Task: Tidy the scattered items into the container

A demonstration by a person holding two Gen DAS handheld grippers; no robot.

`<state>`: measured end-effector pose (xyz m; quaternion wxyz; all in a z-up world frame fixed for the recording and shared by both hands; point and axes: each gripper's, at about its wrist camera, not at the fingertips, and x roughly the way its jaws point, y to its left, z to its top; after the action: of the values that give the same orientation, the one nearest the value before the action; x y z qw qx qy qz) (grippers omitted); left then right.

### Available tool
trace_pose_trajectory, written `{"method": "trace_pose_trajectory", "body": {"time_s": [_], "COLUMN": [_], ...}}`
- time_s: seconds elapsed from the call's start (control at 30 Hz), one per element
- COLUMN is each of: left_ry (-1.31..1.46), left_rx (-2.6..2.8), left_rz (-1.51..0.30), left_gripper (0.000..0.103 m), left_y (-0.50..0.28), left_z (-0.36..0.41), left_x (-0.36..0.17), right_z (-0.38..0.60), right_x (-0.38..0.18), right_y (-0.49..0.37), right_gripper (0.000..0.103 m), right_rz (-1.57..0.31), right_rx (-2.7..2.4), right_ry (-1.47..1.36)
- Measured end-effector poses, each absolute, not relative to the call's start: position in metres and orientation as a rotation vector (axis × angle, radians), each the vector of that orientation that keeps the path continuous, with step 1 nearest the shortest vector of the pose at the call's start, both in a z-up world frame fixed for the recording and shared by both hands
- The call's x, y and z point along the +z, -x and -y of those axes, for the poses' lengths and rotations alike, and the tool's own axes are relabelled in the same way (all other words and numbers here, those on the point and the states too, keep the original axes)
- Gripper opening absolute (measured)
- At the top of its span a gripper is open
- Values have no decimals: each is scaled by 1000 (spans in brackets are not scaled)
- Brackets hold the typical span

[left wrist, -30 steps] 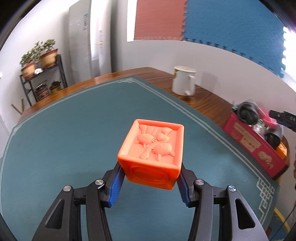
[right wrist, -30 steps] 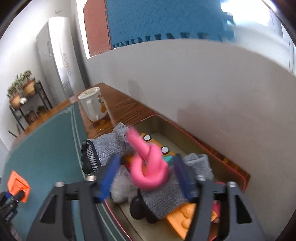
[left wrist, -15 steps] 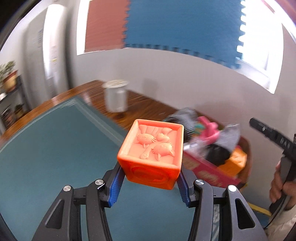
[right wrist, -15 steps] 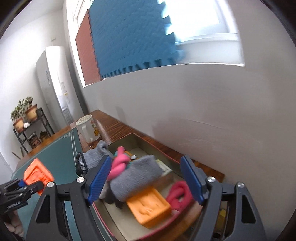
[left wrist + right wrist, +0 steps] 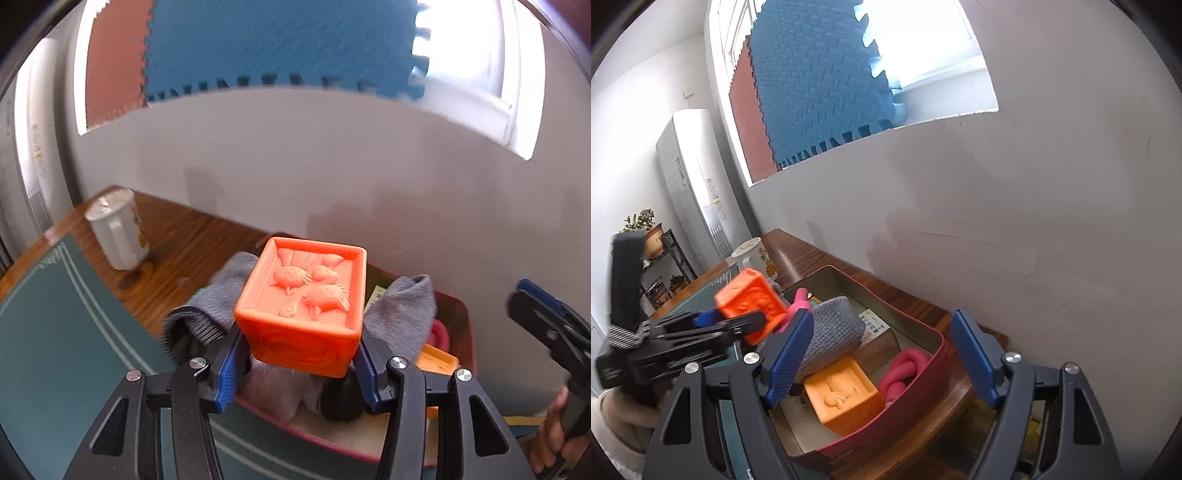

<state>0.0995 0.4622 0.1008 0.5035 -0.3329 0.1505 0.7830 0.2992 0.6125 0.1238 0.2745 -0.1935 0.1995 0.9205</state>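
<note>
My left gripper [image 5: 301, 365] is shut on an orange cube [image 5: 303, 304] with two cats in relief on top, and holds it over the near rim of the red container [image 5: 463, 325]. It also shows in the right wrist view, where the cube [image 5: 751, 301] hangs above the container's [image 5: 916, 380] left end. Inside lie grey socks [image 5: 831, 334], a yellow-orange block [image 5: 840, 397], and pink knotted pieces [image 5: 903, 371]. My right gripper [image 5: 882, 354] is open and empty above the container's right part.
A white mug [image 5: 118, 232] stands on the wooden table [image 5: 173, 254] left of the container. A green mat [image 5: 55, 332] covers the table's near side. The grey wall [image 5: 1034, 221] runs close behind the container.
My left gripper has carried the orange cube right, from over the mat to above the container. My right gripper has let go of the pink knotted piece, opened, and drawn back and up.
</note>
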Motion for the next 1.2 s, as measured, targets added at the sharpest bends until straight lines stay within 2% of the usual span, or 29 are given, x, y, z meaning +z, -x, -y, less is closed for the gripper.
{"method": "trace_pose_trajectory", "body": {"time_s": [0.23,0.37,0.47,0.53,0.73,0.8,0.83,0.9,1.2], "left_ry": [873,873,869,862,818,805,799,790,839], "left_rx": [1794,1780,1778,1776,1901,1942,1962,1999,2059], "left_rz": [-405,-390,-376,-344,-328,-331,-333,-335,-376], "left_gripper": [55,56,66,78,80,89,95,100,100], "left_y": [-92,-96,-104,-109,-133,-143,-148,-156,-167], "left_z": [-485,-481,-473,-464,-439,-428,-422,-414,-409], "left_x": [74,80,90,97,114,115,116,116,116], "right_z": [-618,-619,-616,-613,-598,-589,-585,-576,-550], "right_x": [113,112,115,117,115,113,112,110,108], "right_y": [-297,-299,-302,-303,-304,-307,-309,-312,-323], "right_gripper": [80,80,80,82,94,102,102,102,102], "right_rz": [-563,-573,-576,-574,-548,-525,-514,-491,-430], "right_rx": [2470,2468,2474,2479,2498,2509,2514,2525,2510], "right_ry": [533,527,518,517,654,702,726,774,862]}}
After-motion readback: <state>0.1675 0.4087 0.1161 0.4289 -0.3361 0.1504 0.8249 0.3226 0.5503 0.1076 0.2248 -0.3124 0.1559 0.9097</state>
